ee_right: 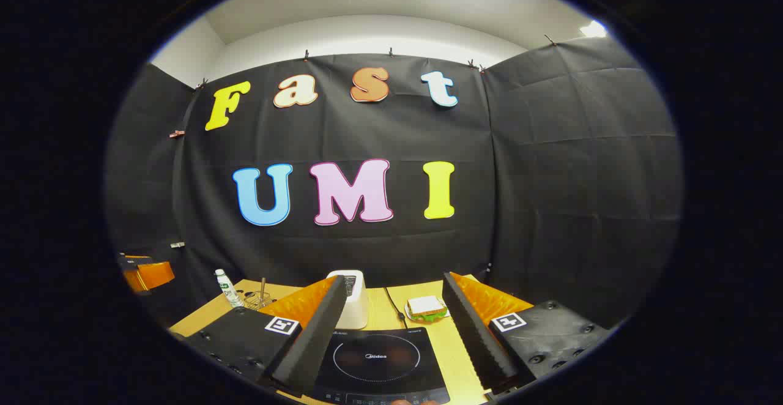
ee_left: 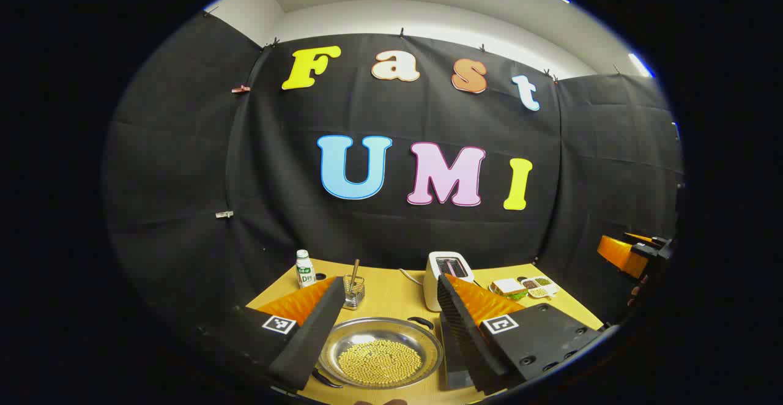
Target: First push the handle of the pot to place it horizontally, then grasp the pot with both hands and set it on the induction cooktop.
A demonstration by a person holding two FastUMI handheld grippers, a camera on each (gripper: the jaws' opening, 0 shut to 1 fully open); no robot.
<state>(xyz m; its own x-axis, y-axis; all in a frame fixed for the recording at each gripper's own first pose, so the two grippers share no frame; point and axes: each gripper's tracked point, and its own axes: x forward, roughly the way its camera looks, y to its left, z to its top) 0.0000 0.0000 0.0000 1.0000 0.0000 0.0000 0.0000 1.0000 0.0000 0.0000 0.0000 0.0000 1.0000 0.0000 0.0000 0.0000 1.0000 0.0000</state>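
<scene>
Pot [ee_left: 380,352], a shallow steel pan holding a layer of small yellow beans, sat on the wooden table [ee_left: 391,295] between the spread fingers of the left gripper [ee_left: 382,325], whose jaws stood wide apart and touched nothing. One dark loop handle [ee_left: 421,322] showed at the pot's far rim and another [ee_left: 324,380] at its near left edge, so the pair lay on a slant rather than straight across. In the right gripper view, the right gripper [ee_right: 391,331] also hung open and empty, its fingers framing the black induction cooktop [ee_right: 379,362] directly below.

Judging from the slanted handles, the opening step was not yet done: a handle needed a push to bring the pair level. That move appeared to call for a lowered fingertip nudging the handle sideways, gently enough that the beans stayed put.

Both tools pointed forward and slightly down, held above the tabletop. The other gripper's body showed at the far right edge of the left gripper view and at the far left of the right gripper view, well apart from each camera's own fingers.

Beyond the pot stood a wire holder [ee_left: 353,292] with a stick in it, a small bottle [ee_left: 304,268], a white toaster [ee_left: 443,273] and a plated sandwich [ee_left: 508,287].
</scene>
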